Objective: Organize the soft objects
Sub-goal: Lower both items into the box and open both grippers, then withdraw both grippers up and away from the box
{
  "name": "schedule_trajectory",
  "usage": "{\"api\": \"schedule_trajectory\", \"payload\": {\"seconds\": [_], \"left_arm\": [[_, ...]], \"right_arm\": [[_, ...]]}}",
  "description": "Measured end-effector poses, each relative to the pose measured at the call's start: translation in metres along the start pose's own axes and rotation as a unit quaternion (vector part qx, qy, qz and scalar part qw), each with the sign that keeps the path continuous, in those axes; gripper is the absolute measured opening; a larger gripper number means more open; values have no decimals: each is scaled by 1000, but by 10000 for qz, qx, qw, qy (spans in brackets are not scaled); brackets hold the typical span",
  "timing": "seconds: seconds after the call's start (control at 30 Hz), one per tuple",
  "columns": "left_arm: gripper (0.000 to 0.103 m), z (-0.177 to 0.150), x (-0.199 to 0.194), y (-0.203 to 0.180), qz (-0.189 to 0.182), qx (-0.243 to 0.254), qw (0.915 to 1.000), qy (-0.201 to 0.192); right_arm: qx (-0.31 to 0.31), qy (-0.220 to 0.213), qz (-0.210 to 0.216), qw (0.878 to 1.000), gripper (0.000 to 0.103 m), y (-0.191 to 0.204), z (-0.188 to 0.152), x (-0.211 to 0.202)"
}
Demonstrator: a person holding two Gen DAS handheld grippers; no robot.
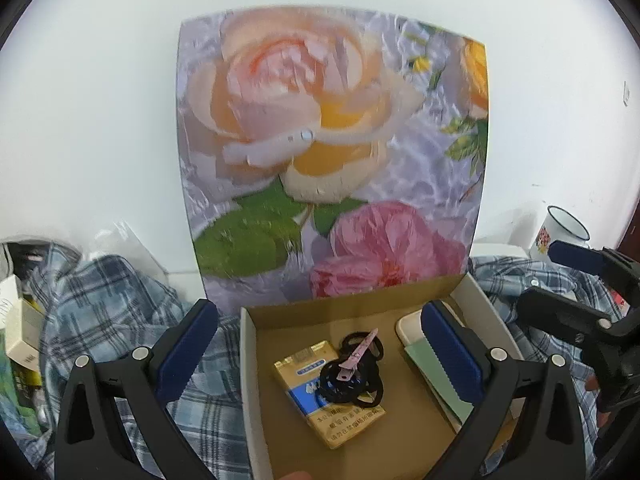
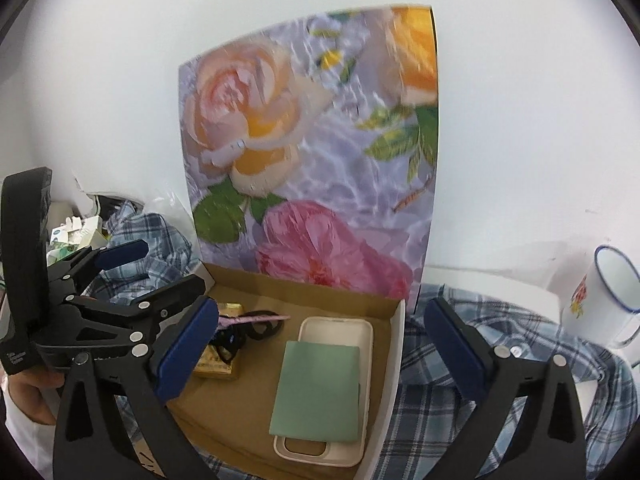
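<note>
A blue plaid shirt (image 1: 112,304) lies crumpled around an open cardboard box (image 1: 248,380) whose floral lid (image 1: 320,140) stands upright against the wall. Inside the box are black hair ties (image 1: 352,380), a pink clip (image 1: 358,350), a gold and blue packet (image 1: 344,420), a white phone case (image 2: 336,326) and a green card (image 2: 318,392). My left gripper (image 1: 318,354) hangs open over the box's left half with nothing between its fingers. My right gripper (image 2: 322,350) is open too, straddling the box's right wall (image 2: 394,352) above the shirt (image 2: 440,400).
A white enamel mug (image 2: 608,292) with a blue rim stands at the far right by the wall. Small boxes and packets (image 1: 24,328) crowd the far left. A hand (image 2: 32,396) holds the left gripper (image 2: 160,270).
</note>
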State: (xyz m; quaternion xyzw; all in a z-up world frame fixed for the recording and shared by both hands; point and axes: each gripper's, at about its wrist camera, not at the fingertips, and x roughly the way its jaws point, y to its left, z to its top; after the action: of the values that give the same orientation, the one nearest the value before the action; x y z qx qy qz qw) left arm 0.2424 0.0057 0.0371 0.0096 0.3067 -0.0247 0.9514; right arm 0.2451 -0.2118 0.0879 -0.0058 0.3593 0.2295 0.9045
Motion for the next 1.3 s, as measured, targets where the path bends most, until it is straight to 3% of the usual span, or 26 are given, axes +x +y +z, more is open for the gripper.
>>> {"api": "schedule_trajectory", "payload": {"seconds": [0.53,0.77,1.17,1.3], "left_arm": [[103,29,-60,-12,-165,121,9986,-480],[103,39,-97,-24,-408,236,9963,-720],[103,47,-148,-36,-174,424,9934,-1052],[103,51,-167,-35,-432,398,9914,-1172]], "right_arm": [[-368,-733,111,9966,103,28,25,-76],[-518,-971,98,9939,103,41,31,-104],[-699,-1390,235,9875,103,53,35,-141],[-714,-1509,238,9857,103,54,36,-154]]}}
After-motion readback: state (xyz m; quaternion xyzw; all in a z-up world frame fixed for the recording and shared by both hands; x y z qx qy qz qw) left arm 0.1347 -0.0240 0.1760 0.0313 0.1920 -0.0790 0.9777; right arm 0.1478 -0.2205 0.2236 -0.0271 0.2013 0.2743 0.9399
